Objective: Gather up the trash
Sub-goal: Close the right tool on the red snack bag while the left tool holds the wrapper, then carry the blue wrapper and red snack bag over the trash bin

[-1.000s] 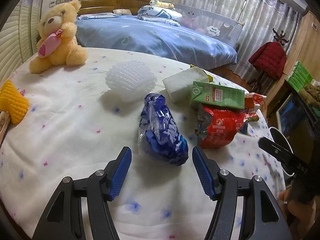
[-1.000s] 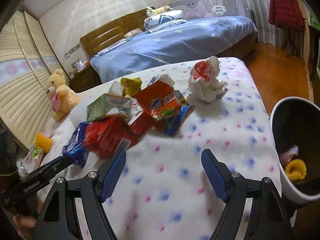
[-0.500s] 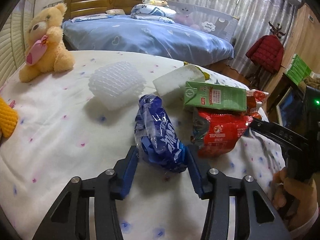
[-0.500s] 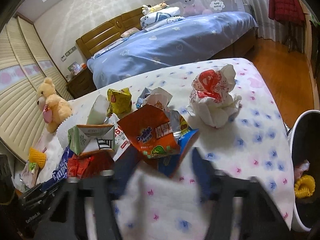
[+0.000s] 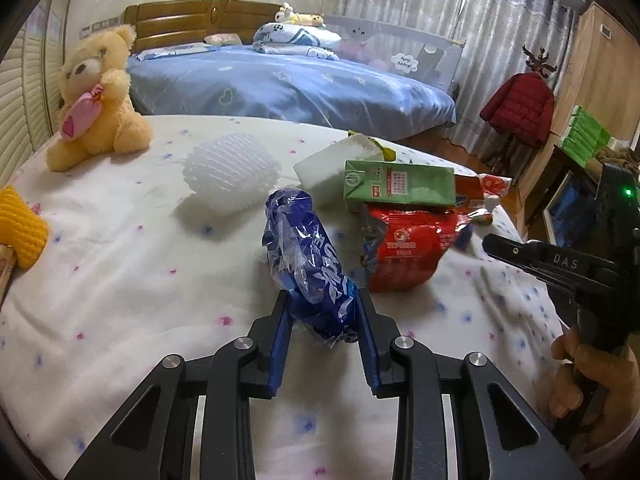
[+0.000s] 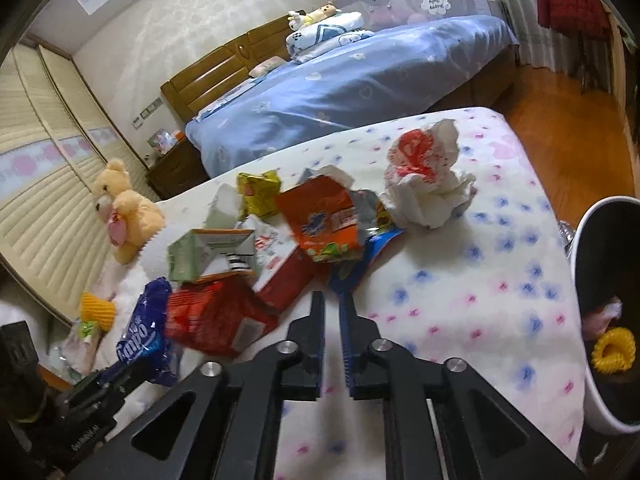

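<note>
Now, in the left wrist view, a yellow knitted piece is lying at nine o'clock and a teddy bear is sitting at ten o'clock on the white flowered cover. A white foam net is resting just past it.

At the centre the blue wrapper is lying on the cover. Its long axis is running from five o'clock, at the near end, to eleven o'clock, where its crinkled far end is pointing towards the foam net. The left tongs are closing, and both blue pads are pressing on the sides of the near end.

To the right, a white block, a green carton and a red packet are piling up together at one to two o'clock. A person's hand is gripping the other tool at four o'clock.

In the right wrist view the right tongs are closing, with only a narrow slit showing between the jaws. The corner of a blue packet under an orange packet is meeting their tips; I cannot tell whether it is being nipped. Crumpled white paper is sitting at one o'clock, and a dark bin is standing at three o'clock beside the cover.

Behind, a blue-covered bed, grey curtains and a red jacket are filling the room.
</note>
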`<action>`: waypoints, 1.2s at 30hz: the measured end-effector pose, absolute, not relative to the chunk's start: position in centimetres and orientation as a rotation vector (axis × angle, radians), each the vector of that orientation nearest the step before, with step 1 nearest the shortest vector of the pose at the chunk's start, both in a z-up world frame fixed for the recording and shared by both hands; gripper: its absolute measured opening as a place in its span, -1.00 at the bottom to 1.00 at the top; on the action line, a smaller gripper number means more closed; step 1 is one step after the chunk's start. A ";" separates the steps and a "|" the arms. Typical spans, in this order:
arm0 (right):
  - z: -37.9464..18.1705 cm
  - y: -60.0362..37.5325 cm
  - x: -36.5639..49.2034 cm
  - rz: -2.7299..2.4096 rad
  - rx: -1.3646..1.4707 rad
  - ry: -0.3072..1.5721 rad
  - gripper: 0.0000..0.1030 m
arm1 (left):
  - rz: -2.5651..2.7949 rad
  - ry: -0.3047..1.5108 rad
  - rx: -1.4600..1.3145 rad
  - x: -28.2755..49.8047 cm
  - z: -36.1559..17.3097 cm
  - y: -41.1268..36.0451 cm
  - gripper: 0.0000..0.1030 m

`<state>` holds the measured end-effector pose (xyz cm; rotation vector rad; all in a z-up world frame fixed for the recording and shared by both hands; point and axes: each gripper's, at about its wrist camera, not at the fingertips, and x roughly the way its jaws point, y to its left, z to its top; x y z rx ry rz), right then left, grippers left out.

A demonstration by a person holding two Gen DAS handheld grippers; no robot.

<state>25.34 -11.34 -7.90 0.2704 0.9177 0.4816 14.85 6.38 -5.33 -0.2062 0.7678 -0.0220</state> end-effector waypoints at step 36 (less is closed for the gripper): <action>-6.1 -9.2 18.3 0.569 0.199 0.869 -0.63 | -0.151 0.725 -0.198 11.4 -3.6 5.9 -0.43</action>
